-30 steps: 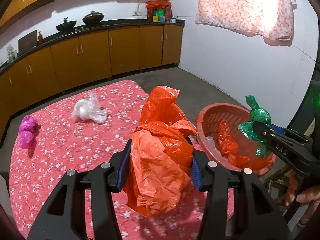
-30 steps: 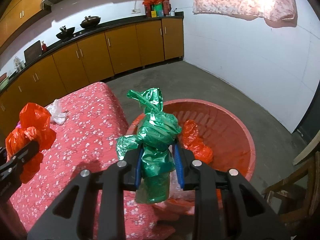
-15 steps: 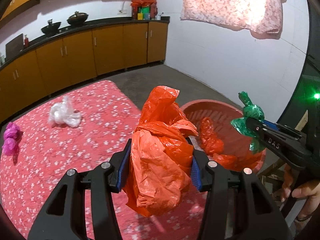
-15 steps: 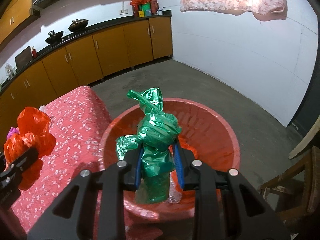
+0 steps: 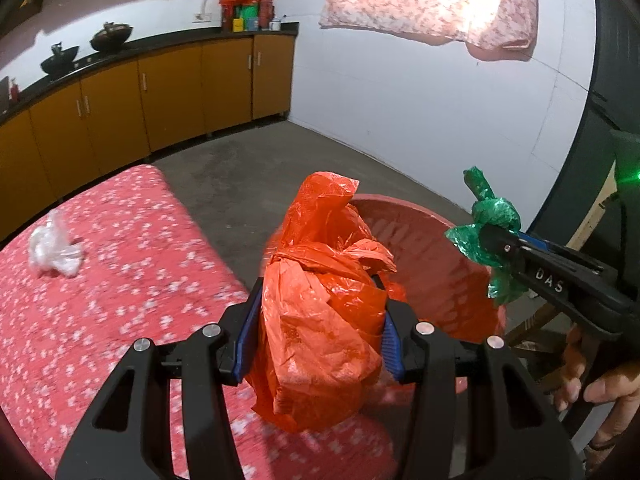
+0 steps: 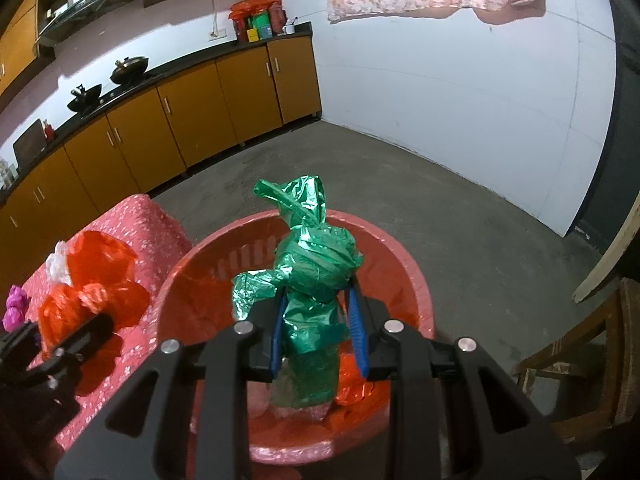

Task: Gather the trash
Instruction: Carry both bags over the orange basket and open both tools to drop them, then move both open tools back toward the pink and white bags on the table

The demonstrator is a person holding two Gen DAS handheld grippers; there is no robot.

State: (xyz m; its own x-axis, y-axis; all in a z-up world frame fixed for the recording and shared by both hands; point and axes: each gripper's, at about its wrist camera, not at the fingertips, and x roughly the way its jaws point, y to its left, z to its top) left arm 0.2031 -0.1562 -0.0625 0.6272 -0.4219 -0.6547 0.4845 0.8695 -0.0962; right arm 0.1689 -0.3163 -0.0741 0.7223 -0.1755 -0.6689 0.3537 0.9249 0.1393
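My left gripper is shut on a knotted orange plastic bag and holds it at the table's right edge, beside the red basket. My right gripper is shut on a knotted green plastic bag and holds it over the open red basket. Orange trash lies inside the basket. The green bag also shows at the right of the left wrist view. The orange bag shows at the left of the right wrist view.
The table has a red flowered cloth. A clear plastic bag lies on it at the far left, and a magenta bag beyond. A wooden chair stands right of the basket. Orange cabinets line the far wall.
Both grippers have swung right toward the basket with their bags. The green bag now hangs over the basket, and the orange bag has reached the table's edge.
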